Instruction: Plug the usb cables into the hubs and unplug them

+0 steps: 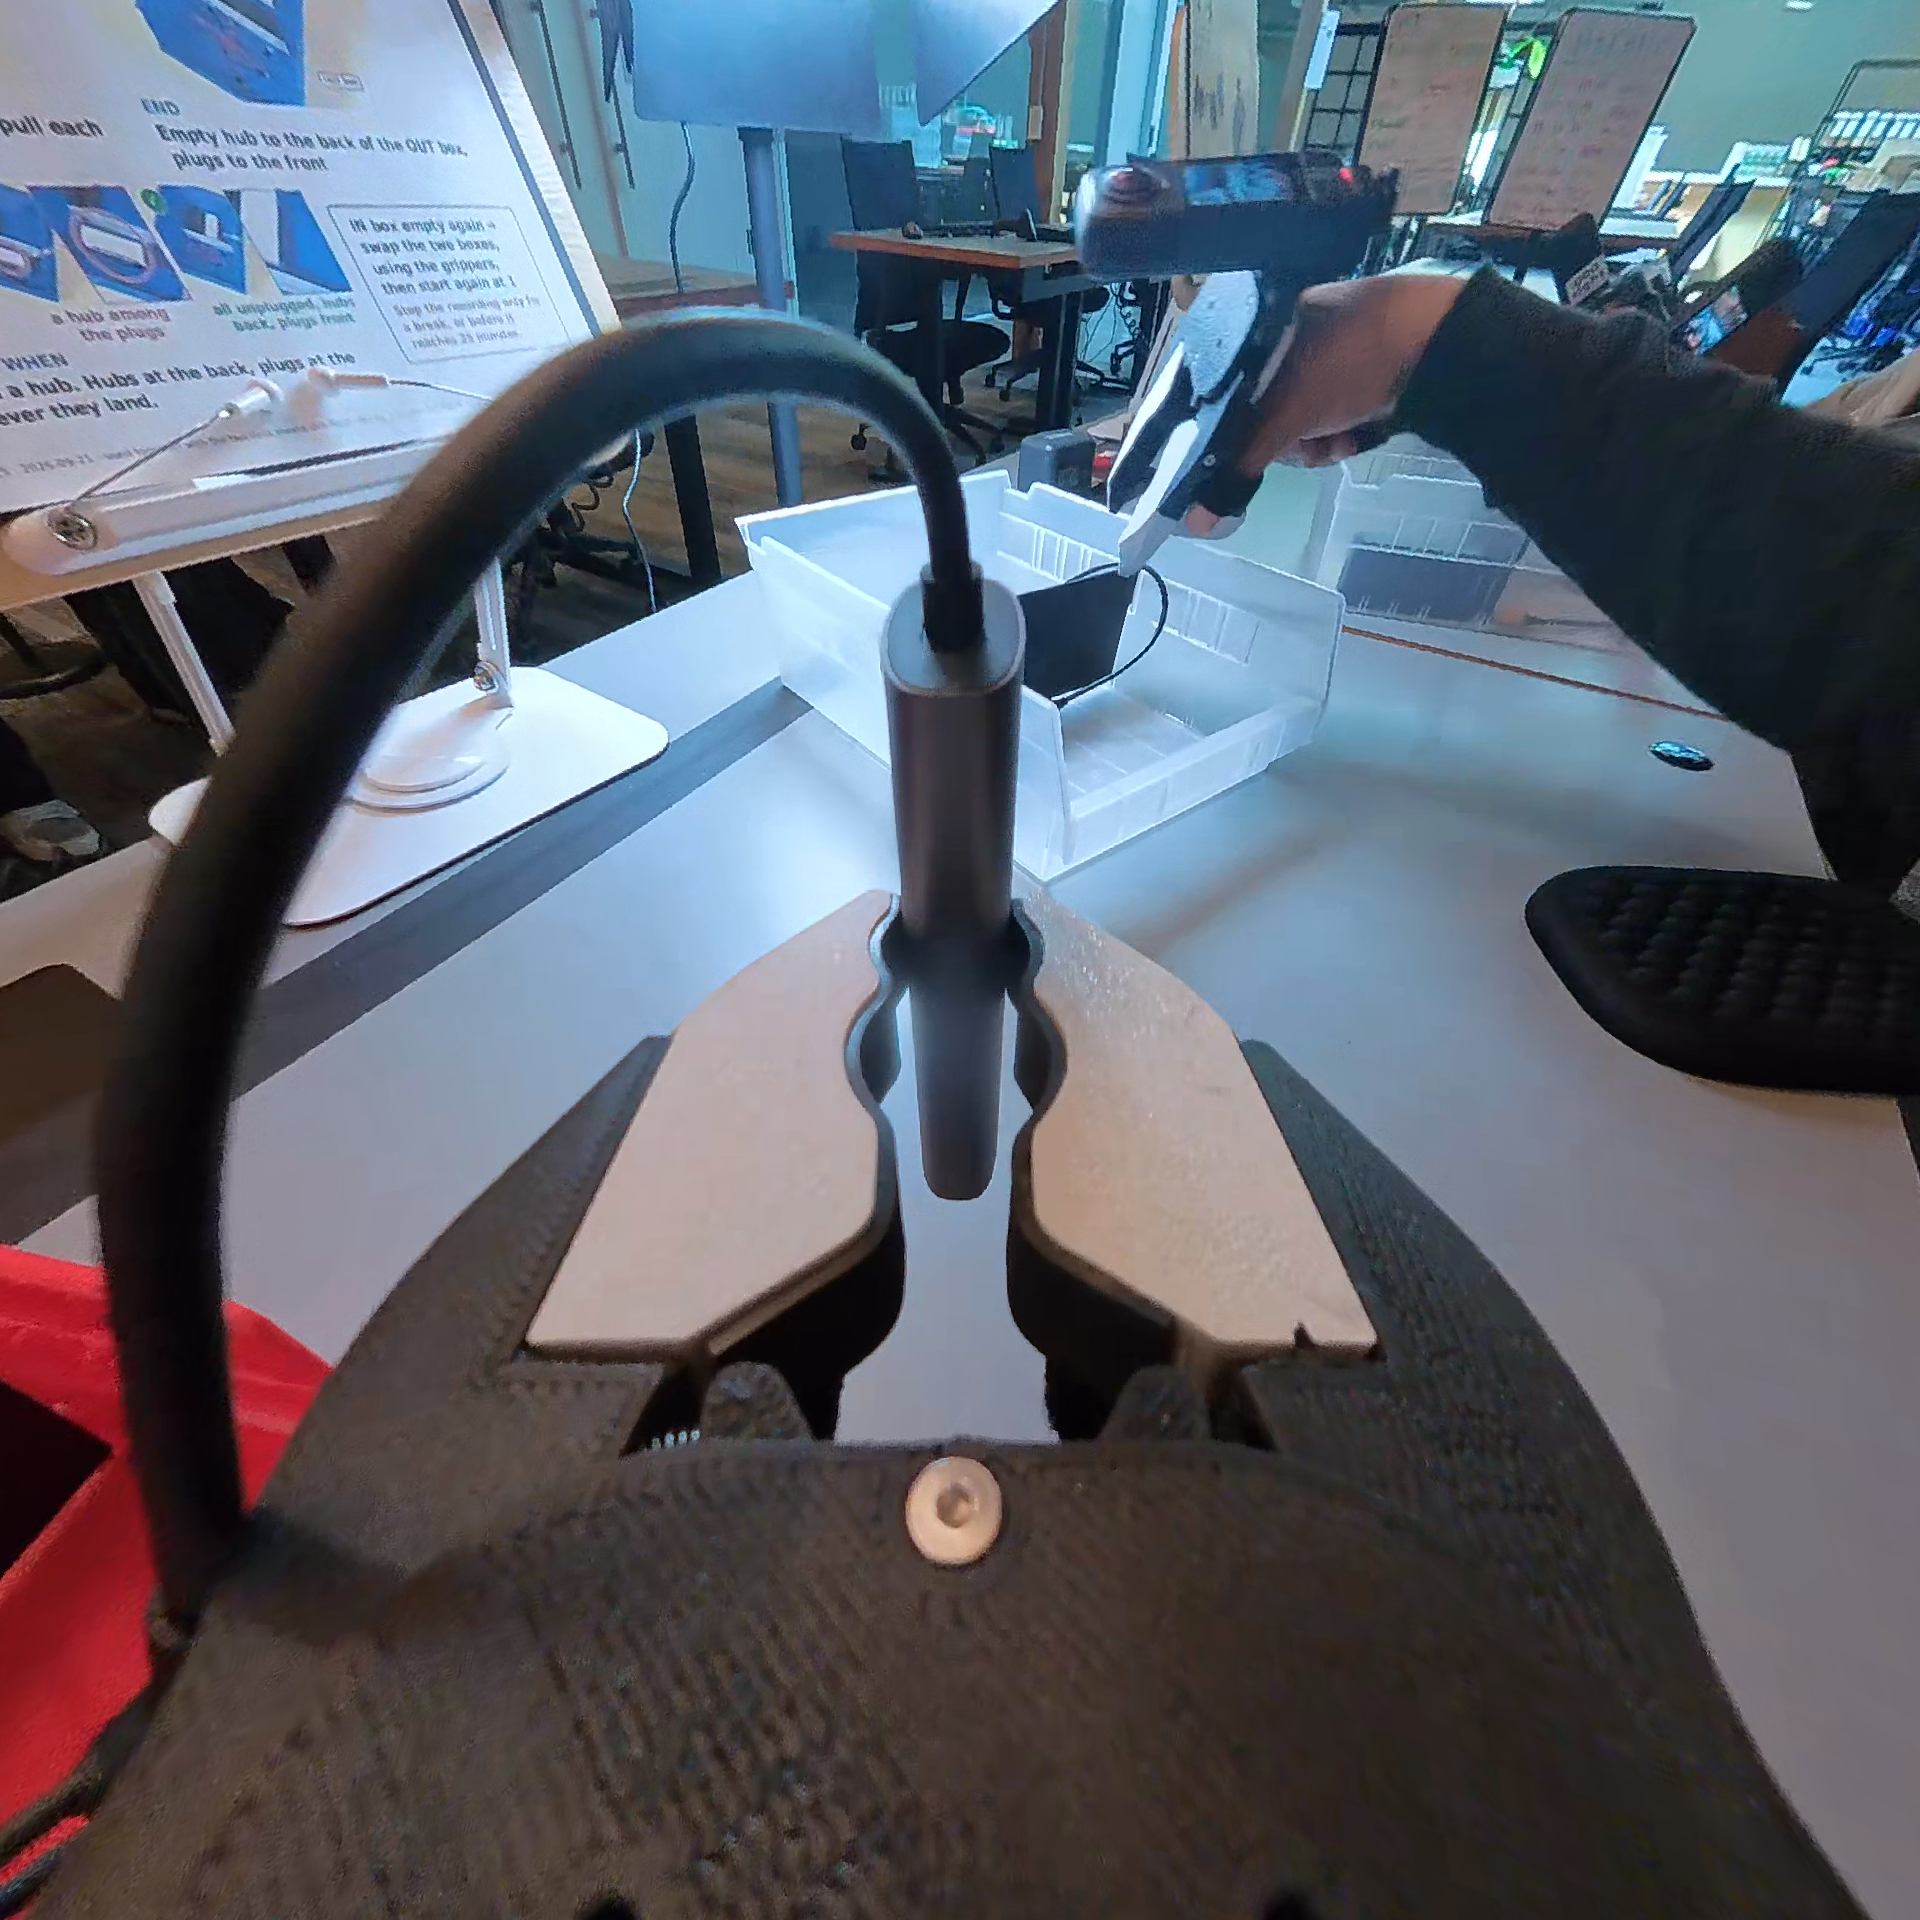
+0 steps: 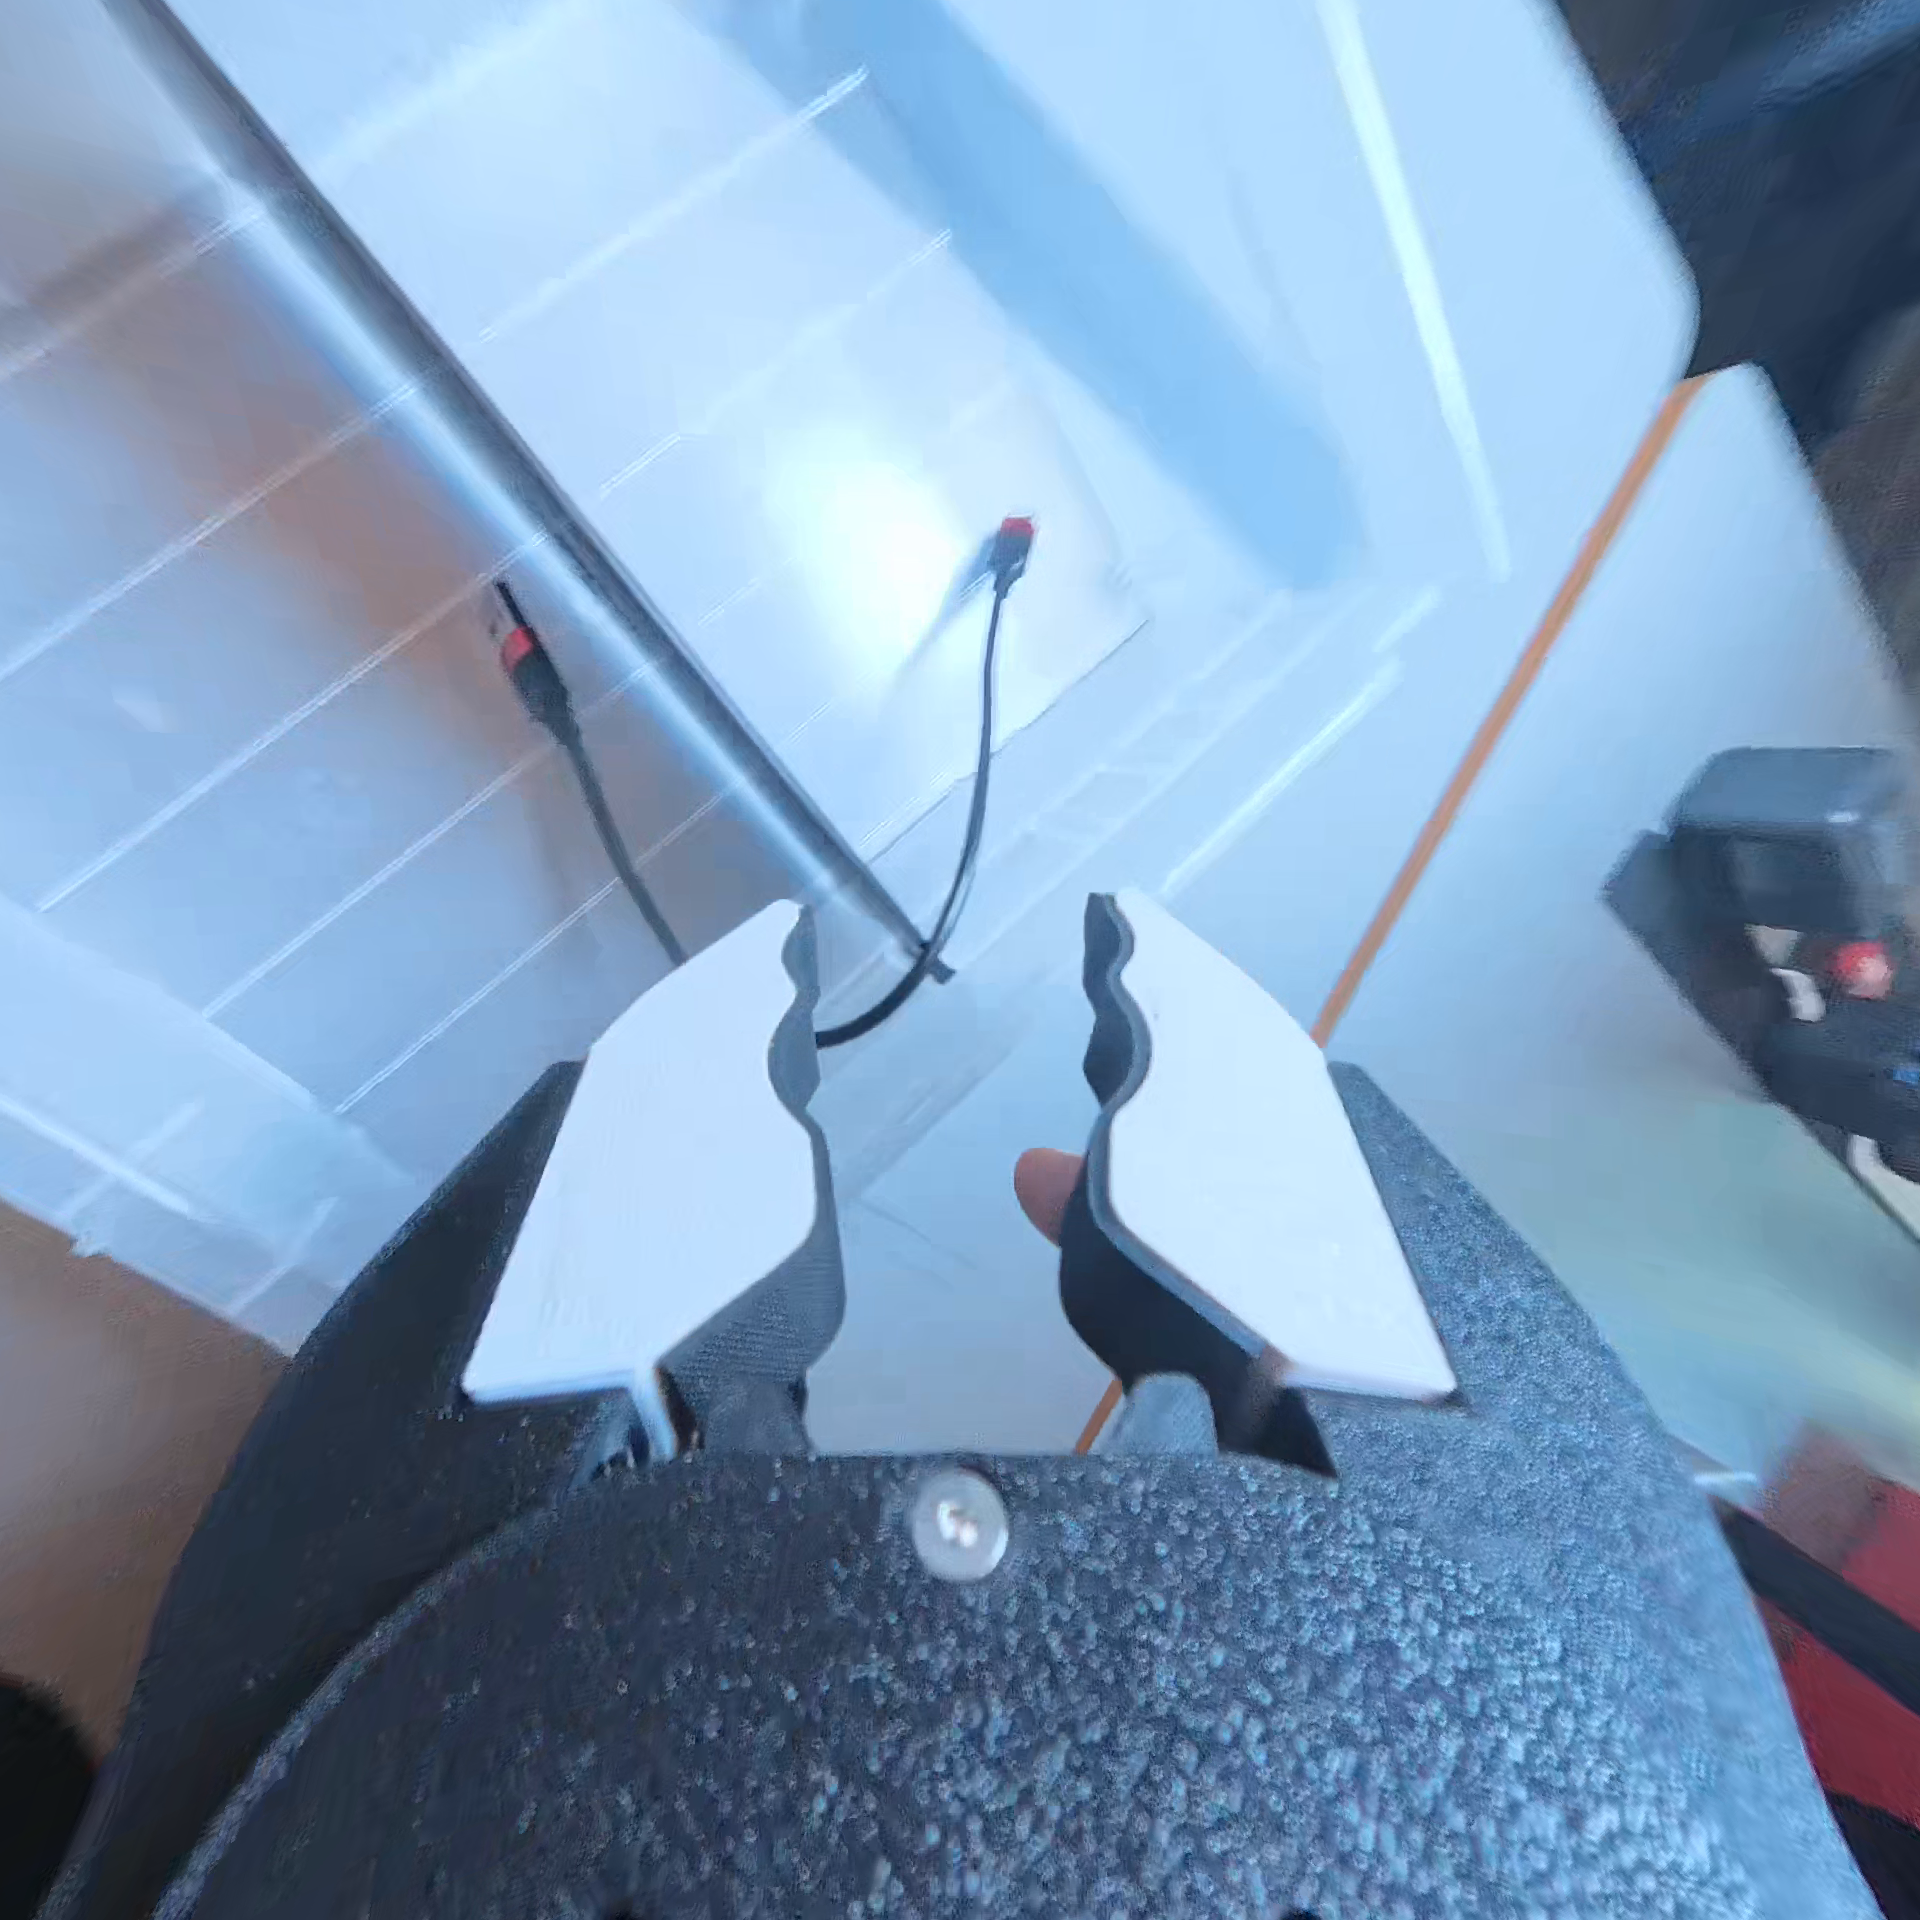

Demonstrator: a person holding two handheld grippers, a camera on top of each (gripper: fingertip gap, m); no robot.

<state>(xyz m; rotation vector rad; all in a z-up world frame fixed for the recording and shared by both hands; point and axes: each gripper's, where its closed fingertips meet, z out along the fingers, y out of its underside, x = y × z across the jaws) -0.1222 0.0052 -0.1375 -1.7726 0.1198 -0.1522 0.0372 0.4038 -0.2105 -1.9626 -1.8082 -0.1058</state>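
**A:** Hubs first, but start with whatever is biggest around them.

**B:** That would be the grey table (image 1: 1403, 987), which carries everything. At its far edge stands a clear plastic bin (image 1: 1226, 665), and left of that, on the adjoining surface, the white stand (image 1: 457, 769) of an instruction board (image 1: 260, 239). A black padded chair back (image 1: 1745, 977) shows past the table's right edge.

**A:** And the hub itself?

**B:** One grey hub (image 1: 951, 821) is raised above the table's near part, pointing away from the left wrist camera. The left gripper (image 1: 954, 935) is clamped on it, its fingers pressed against both sides. A thick black cable (image 1: 312, 748) leaves the hub's far end and arcs over to the left, down past the gripper body.

**A:** The other gripper?

**B:** The right gripper (image 2: 945, 914) is over the clear bin, its white fingers (image 2: 665, 1164) spread apart with nothing between them. Its view is blurred, yet inside the bin a slim grey hub (image 2: 520, 488) lies slantwise, and two thin black cables with red-tipped plugs, one (image 2: 1013, 545) to its right, one (image 2: 520, 665) to its left.
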